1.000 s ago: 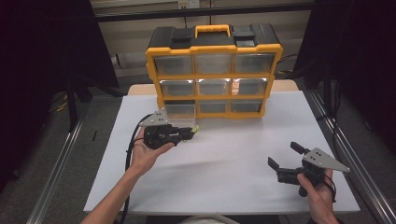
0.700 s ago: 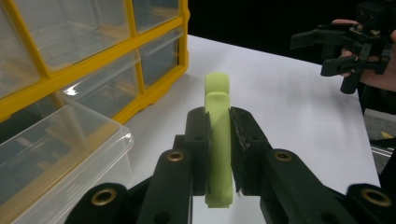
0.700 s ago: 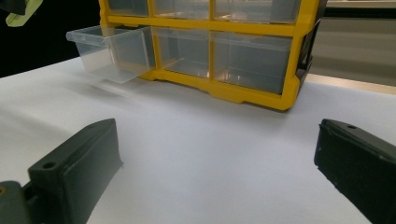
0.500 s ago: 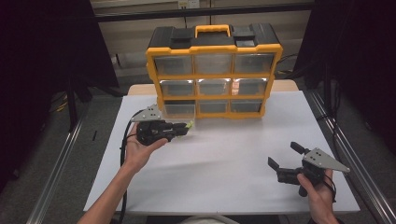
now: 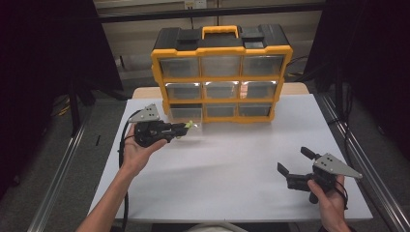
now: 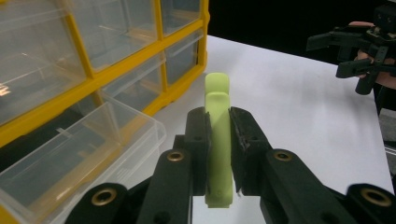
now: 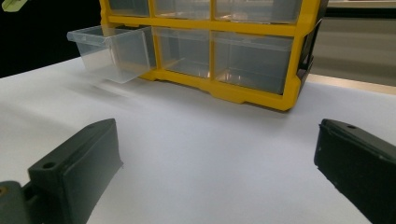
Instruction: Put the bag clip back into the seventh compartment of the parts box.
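left gripper [image 5: 183, 127] clamped on a pale green clip [image 6: 217, 140], carried in the air just beside the pulled-out bottom-left drawer [image 6: 79, 154] of the yellow organizer [image 5: 221, 72] — pickup done, drawer already open. left to do, by my reading: drop the clip in, push the drawer shut. right gripper [image 5: 294, 166] holds nothing (jaws wide apart), low over the white table [image 5: 232, 169].
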{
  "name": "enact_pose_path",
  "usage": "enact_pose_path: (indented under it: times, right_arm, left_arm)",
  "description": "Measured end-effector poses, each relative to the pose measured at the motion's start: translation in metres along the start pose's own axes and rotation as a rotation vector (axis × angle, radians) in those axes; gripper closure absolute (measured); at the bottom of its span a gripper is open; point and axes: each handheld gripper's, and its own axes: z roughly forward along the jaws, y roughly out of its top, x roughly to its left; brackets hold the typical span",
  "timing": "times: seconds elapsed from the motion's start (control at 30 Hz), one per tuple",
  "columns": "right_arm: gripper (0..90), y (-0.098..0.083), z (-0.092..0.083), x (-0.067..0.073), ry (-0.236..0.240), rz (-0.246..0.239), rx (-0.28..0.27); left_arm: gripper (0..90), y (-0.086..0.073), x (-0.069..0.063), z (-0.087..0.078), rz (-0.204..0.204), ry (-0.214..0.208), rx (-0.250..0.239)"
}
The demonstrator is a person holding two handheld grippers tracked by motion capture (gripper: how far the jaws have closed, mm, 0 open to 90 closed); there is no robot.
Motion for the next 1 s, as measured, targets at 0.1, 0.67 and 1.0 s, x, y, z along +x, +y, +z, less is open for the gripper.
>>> enact_pose_path:
  times: [0.1, 0.67, 1.0]
  right_arm:
    - [0.0, 0.0, 0.0, -0.001, 0.002, 0.004, 0.001]
    - [0.0, 0.0, 0.002, -0.001, -0.003, -0.002, -0.001]
    - [0.0, 0.0, 0.001, -0.001, -0.006, -0.003, 0.002]
  left_arm:
    - [78.5, 0.002, 0.005, -0.006, 0.005, 0.016, 0.0]
    - [78.5, 0.016, 0.023, -0.009, 0.011, 0.038, 0.049]
    - [78.5, 0.022, 0.036, -0.002, 0.012, 0.058, 0.105]
